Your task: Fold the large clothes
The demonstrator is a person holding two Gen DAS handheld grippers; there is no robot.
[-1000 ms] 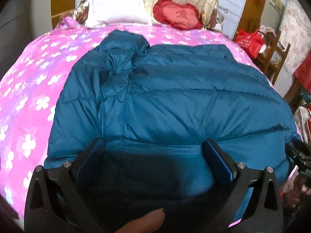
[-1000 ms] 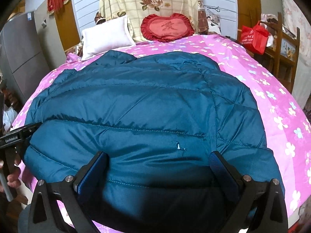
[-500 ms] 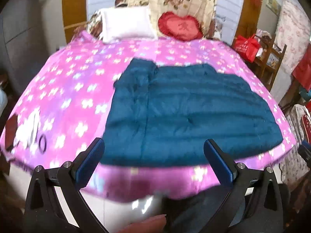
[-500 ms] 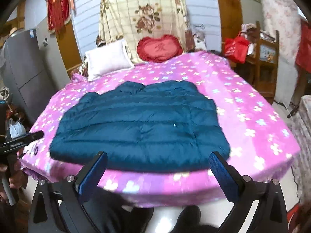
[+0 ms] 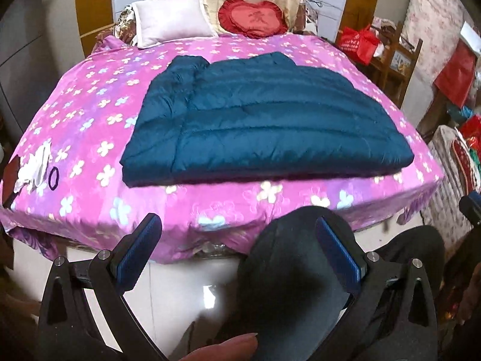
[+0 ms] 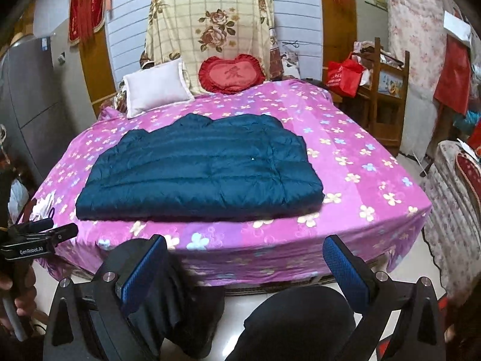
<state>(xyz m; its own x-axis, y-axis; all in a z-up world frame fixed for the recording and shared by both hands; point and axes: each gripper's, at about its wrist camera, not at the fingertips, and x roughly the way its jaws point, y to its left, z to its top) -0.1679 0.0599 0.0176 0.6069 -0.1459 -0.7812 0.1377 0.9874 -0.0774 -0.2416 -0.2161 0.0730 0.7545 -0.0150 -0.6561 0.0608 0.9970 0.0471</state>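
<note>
At the far left edge of the bed [image 6: 375, 162], near the corner, a bit of white cloth [image 5: 34, 167] lies on the pink flowered cover, with a dark hair tie [image 5: 54, 179] just beside it. Behind, against the headboard end, a white pillow [image 6: 156, 85] leans next to a red heart-shaped cushion [image 6: 231, 73], and a cream cloth with roses [image 6: 210, 21] hangs above them both.

The left gripper [image 5: 239, 245] is held off the foot of the bed, its two blue-padded fingers [image 5: 138, 248] spread wide with nothing between them. It touches neither cover nor coat. A fingertip of the person shows at the bottom of that view, and a dark trouser knee [image 5: 297, 273] sits behind the right-hand finger.

In the middle of the bed lies the blue puffer jacket [image 6: 204, 174], folded into a broad flat rectangle. Its near edge runs close along the foot of the bed; its hood end bunches toward the pillow. It rests flat on the cover, well apart from both grippers.

The right gripper [image 6: 245, 263] hangs likewise off the bed's foot, jaws wide apart and empty, above the person's dark trouser legs and the pale floor.

Further right, beyond the bed, a red bag [image 6: 344, 76] sits on a wooden shelf [image 6: 387, 90], and flowered fabric covers the wall and furniture at the far right.
</note>
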